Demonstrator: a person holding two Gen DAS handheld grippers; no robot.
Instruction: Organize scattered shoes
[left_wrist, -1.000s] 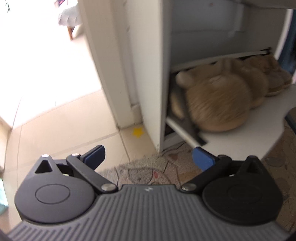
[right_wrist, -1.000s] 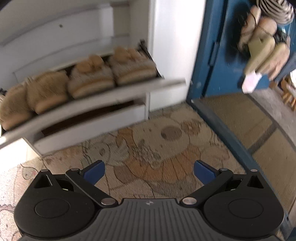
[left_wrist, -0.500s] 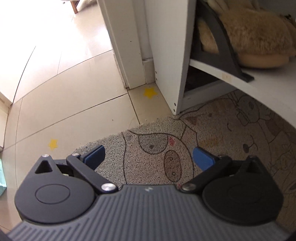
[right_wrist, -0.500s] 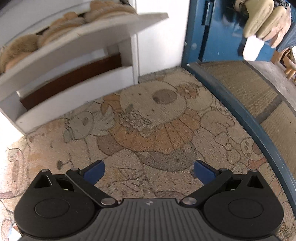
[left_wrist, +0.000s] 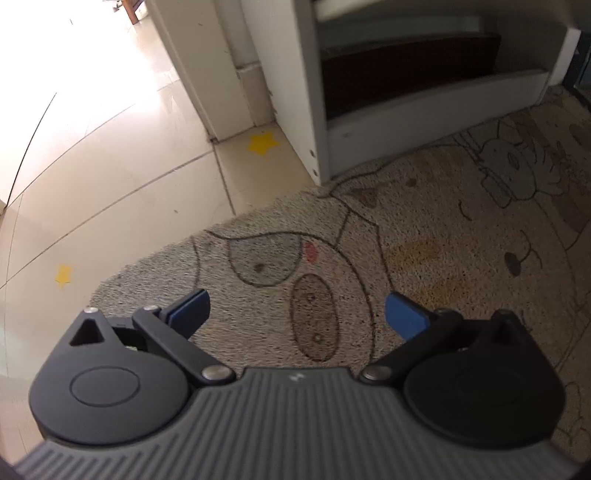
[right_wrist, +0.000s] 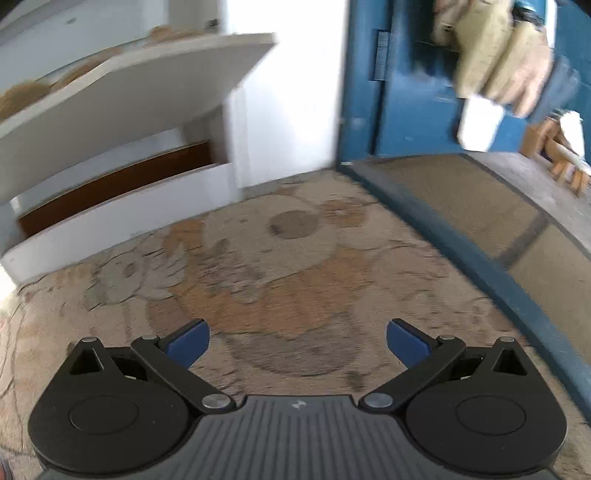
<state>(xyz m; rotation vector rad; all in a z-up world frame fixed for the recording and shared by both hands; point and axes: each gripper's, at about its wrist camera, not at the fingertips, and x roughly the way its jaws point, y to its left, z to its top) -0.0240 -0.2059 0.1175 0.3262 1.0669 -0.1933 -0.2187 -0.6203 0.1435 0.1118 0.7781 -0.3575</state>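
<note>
Several tan furry slippers (right_wrist: 22, 96) lie in a row on the white tilted shelf (right_wrist: 140, 88) of the shoe cabinet, seen from below at the upper left of the right wrist view. My right gripper (right_wrist: 297, 341) hovers open over the patterned rug (right_wrist: 295, 258), nothing between its blue pads. My left gripper (left_wrist: 297, 314) is open too, low over the rug's left edge (left_wrist: 155, 254), with the cabinet base (left_wrist: 436, 114) ahead. No slipper shows in the left wrist view.
A blue door (right_wrist: 406, 92) stands right of the cabinet with beige items (right_wrist: 495, 55) hanging on it. A woven mat (right_wrist: 480, 206) lies beyond the blue threshold. Beige floor tiles (left_wrist: 110, 177) with yellow star stickers (left_wrist: 263, 143) spread left of the rug.
Both grippers have dropped and pulled back from the shelf. The slippers have left the left wrist view, which now faces the rug and the cabinet base. Both stayed open.
</note>
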